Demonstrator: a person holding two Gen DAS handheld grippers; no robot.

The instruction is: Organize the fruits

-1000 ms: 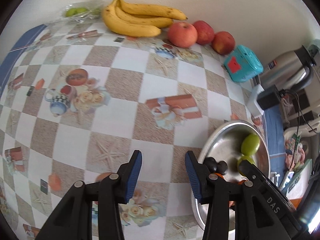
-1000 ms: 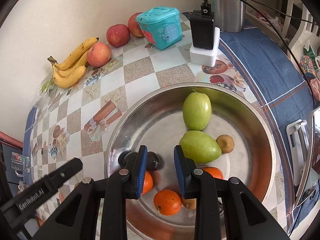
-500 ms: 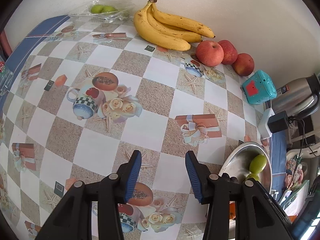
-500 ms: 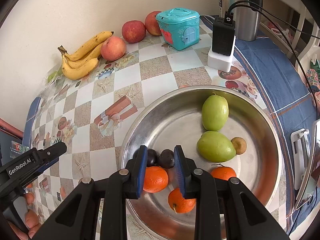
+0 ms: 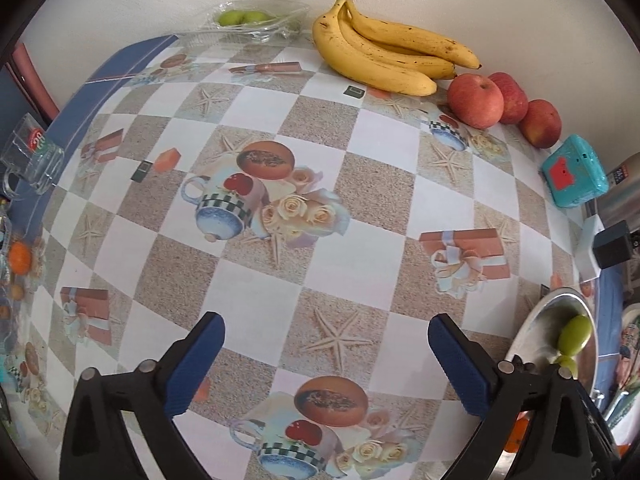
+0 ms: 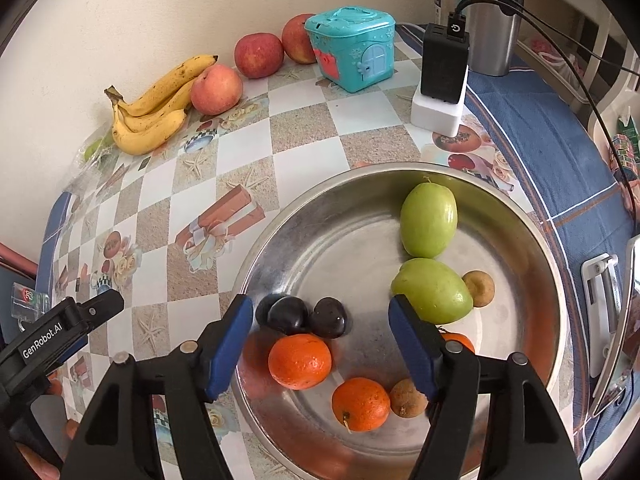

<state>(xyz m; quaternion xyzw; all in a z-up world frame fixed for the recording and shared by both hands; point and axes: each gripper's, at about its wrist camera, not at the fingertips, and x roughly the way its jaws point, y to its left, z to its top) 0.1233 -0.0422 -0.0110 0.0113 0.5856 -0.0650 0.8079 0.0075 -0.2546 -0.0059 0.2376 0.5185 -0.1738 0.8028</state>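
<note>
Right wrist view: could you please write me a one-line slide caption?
Open right tongs hover over a steel bowl of oranges, green fruits and dark plums.

I see a bunch of yellow bananas lying against the wall at the back of the table, stems up and to the left, skins freckled brown. Just right of them sit three red apples, the front one touching a banana tip, the other two behind and beside it. In the right wrist view a steel bowl holds two green fruits, one touching the other, two dark plums side by side near the left wall, three oranges, one mostly hidden, and two small brown fruits well apart. Two more small green fruits rest in a clear plastic tray by the wall, left of the bananas.
</note>
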